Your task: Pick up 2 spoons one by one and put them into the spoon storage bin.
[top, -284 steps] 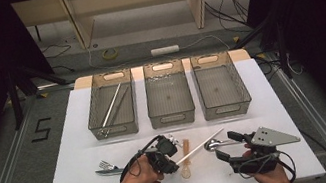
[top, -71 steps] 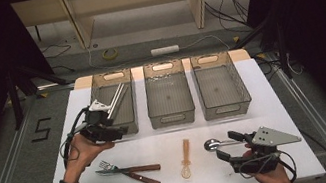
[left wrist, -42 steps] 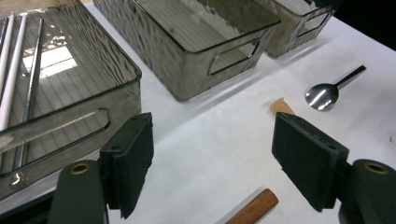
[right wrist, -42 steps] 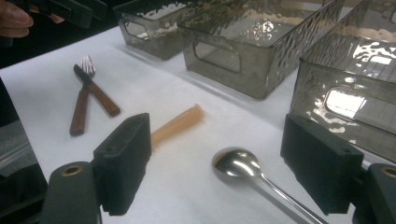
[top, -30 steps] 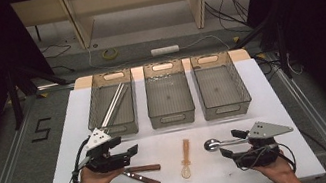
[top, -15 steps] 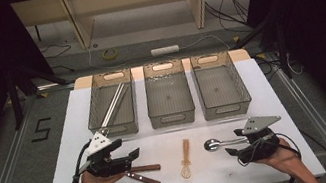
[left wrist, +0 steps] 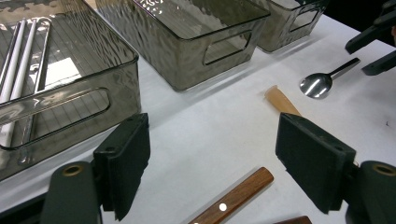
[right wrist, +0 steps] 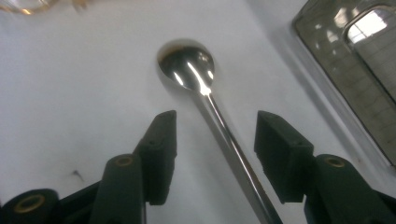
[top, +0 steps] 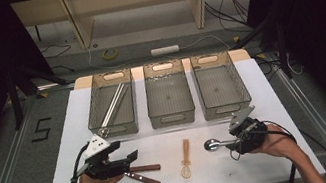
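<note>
1. Right gripper [right wrist: 210, 154]: jaws half spread and just now closing, straddling the handle of the metal spoon [right wrist: 201, 84]; the pads stand clear of the handle on both sides, so nothing is pinched yet. It is lined up along the handle, judged as preparation for a grasp.

2. Metal spoon [top: 217, 143]: lies flat on the tabletop [top: 262, 89], bowl pointing away from the right gripper [top: 240, 137], in front of the right bin.

3. Left gripper [left wrist: 219, 158]: jaws spread wide, empty, held low over a wooden handle [left wrist: 236, 198], likely waiting its turn.

4. Wooden-handled utensils [top: 142, 173]: 2, crossed, well to the left of the metal spoon, just beside the left gripper [top: 127, 161].

5. Pale wooden spoon [top: 186, 158]: flat, near the metal spoon on its left, between it and the wooden-handled pair.

6. Bins: 3 clear bins in a row behind the metal spoon. Left bin [top: 115, 125] holds long pale sticks [top: 112, 106]; middle bin [top: 171, 113] and right bin [top: 222, 106] look empty, presumably 1 kind of utensil per bin.
</note>
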`<state>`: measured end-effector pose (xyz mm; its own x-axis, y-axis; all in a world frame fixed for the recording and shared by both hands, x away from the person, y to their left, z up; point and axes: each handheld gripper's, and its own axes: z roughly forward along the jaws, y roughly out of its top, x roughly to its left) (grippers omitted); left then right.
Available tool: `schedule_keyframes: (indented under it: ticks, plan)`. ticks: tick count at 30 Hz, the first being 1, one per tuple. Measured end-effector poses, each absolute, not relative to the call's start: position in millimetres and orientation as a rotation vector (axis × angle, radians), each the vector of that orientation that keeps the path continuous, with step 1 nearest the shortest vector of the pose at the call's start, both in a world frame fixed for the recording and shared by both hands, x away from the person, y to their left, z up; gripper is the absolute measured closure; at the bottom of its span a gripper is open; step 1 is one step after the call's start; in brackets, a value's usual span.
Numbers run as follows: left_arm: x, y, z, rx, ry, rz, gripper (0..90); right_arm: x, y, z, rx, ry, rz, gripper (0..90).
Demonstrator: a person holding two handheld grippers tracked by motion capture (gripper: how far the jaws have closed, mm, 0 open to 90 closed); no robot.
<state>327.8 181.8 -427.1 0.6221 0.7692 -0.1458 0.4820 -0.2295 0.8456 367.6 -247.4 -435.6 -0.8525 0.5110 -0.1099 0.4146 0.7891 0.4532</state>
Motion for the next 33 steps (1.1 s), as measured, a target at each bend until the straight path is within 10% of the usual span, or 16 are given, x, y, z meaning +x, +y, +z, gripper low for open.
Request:
schedule_keyframes:
  ticks: [33]
  plan:
    - [327,179,-427,1.899,0.986,0.374,25.8,393,-229,-457,0.587,2.885,0.346,77.5]
